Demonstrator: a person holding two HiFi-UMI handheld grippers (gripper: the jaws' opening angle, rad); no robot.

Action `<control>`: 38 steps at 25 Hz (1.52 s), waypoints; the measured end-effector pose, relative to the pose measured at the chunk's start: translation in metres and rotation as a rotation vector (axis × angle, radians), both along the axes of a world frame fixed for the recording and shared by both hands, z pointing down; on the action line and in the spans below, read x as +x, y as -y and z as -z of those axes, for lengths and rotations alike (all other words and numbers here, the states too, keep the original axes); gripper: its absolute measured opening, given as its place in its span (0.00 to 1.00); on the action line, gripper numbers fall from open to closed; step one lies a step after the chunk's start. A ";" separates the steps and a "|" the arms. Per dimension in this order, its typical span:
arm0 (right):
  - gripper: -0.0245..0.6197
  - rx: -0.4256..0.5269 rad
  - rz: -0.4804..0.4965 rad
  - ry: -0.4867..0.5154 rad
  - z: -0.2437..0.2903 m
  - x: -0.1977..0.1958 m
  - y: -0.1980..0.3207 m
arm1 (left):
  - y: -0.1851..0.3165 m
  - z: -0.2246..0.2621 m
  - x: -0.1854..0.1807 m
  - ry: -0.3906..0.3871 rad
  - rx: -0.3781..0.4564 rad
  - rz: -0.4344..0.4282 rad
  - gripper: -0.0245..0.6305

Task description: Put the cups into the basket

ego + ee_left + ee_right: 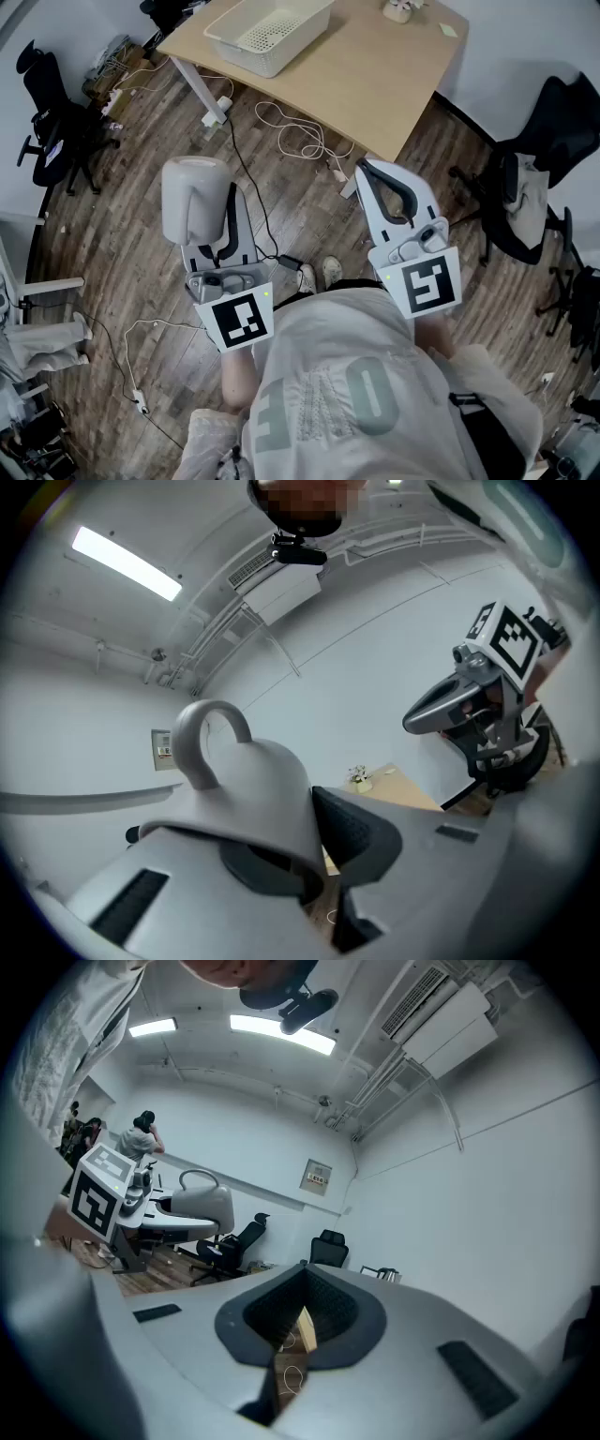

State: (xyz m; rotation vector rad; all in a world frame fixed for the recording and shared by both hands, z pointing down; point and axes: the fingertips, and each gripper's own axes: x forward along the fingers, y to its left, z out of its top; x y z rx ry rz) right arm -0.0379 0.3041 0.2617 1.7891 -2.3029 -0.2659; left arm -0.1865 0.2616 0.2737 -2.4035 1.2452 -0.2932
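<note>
A pale grey cup with a loop handle is clamped by its wall in my left gripper, held in the air over the wooden floor. In the left gripper view the cup fills the space between the jaws, handle up. My right gripper hangs beside it at the same height, shut with nothing between its pads. The white basket stands on the light wooden table well ahead of both grippers and looks empty from here.
Cables trail over the floor below the table's near edge. Black office chairs stand at left and right. A small flower pot sits at the table's far side. A white table leg angles down.
</note>
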 end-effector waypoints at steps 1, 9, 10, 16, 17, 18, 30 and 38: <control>0.02 0.002 -0.002 0.002 0.000 0.002 0.000 | 0.000 0.000 0.001 -0.001 0.000 -0.001 0.11; 0.02 -0.001 0.003 0.003 -0.005 0.007 -0.003 | -0.003 -0.002 0.007 0.001 -0.008 0.005 0.11; 0.02 0.000 0.002 0.007 -0.005 0.008 -0.003 | -0.005 -0.002 0.008 -0.003 -0.009 0.003 0.11; 0.02 0.026 -0.009 0.057 0.000 0.019 -0.006 | -0.013 -0.001 0.023 -0.009 -0.012 -0.014 0.11; 0.02 0.026 -0.008 0.061 0.000 0.022 -0.007 | -0.014 -0.001 0.026 -0.009 -0.012 -0.018 0.11; 0.02 0.027 -0.006 0.062 -0.001 0.024 -0.007 | -0.016 -0.001 0.029 -0.009 -0.014 -0.021 0.11; 0.02 0.002 0.039 0.088 -0.018 0.066 -0.009 | -0.012 -0.006 0.053 -0.041 -0.042 0.054 0.11; 0.02 0.012 0.066 0.091 -0.017 0.065 0.037 | 0.030 -0.009 0.055 -0.056 -0.042 0.080 0.11</control>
